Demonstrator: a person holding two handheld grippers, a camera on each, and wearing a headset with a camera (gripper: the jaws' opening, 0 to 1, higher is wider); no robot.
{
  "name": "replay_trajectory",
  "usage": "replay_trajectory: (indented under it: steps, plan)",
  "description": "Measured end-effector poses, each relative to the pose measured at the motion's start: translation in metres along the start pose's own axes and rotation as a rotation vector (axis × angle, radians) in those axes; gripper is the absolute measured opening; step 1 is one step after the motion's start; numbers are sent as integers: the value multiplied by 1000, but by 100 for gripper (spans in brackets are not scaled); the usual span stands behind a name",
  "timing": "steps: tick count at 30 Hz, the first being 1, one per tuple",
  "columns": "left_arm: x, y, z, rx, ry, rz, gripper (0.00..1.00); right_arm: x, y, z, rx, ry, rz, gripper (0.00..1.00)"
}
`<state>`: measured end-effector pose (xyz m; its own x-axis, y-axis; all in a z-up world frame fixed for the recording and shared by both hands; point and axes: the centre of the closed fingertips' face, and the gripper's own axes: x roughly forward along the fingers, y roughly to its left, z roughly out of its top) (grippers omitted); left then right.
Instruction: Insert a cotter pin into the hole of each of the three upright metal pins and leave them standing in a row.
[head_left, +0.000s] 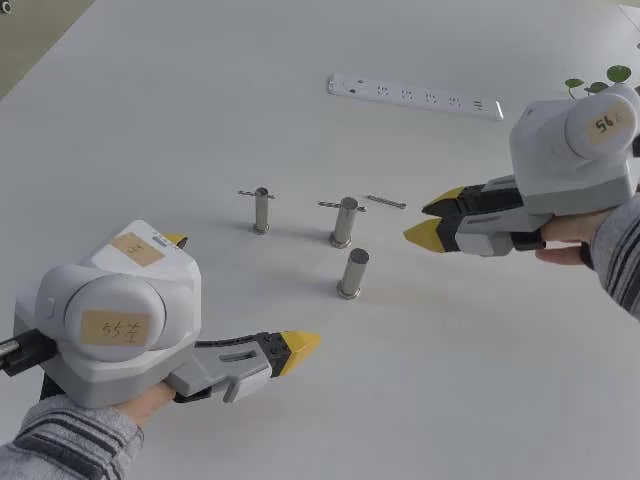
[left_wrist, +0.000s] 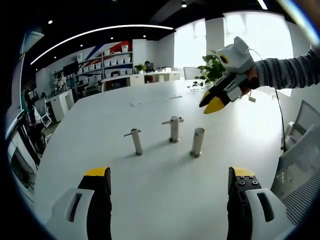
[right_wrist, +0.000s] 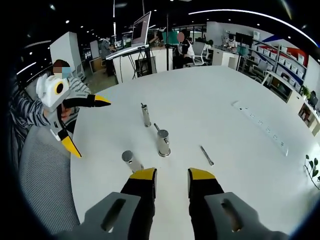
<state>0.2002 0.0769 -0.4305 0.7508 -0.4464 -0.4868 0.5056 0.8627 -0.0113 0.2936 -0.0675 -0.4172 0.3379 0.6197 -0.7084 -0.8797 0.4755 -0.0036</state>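
table (head_left: 300, 60): white and wide, and i see all the things on it.
bare pin (head_left: 353, 275): a short metal pin that stands up straight. i see nothing through its top. i tell every place from this pin.
middle pin (head_left: 344, 224): stands up straight just behind the bare pin, on the side away from me.
second cotter pin (head_left: 332, 206): a thin wire that sticks out sideways through the top of the middle pin.
far pin (head_left: 261, 212): stands up straight, behind the bare pin and well off to its left.
first cotter pin (head_left: 250, 194): goes sideways through the top of the far pin.
loose cotter pin (head_left: 386, 202): lies flat on the table, behind the bare pin and a little to its right. nothing touches it.
left gripper (head_left: 238, 292): my left hand holds it on the near side of the bare pin, off to its left. its two yellow tips are spread wide and hold nothing. in the left gripper view the tips (left_wrist: 170, 172) point at the bare pin.
right gripper (head_left: 425, 222): my right hand holds it up off the table, to the right of the bare pin, with the tips pointing left. its jaws are a little way apart and there is nothing between them.
power strip (head_left: 415, 97): long and white, lying far behind the bare pin.
plant (head_left: 598, 80): small green leaves, far behind the bare pin and off to the right.
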Motion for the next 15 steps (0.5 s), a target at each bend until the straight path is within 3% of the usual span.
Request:
replay_trajectory:
  steps: [5,15]
  plan:
    - [0,1,0,-12,-2,0,96,11,-20,-3,-6,56,-14,18]
    - [1,5,0,-27,2,6,95,37,-44,-10,-14,128,-3,16]
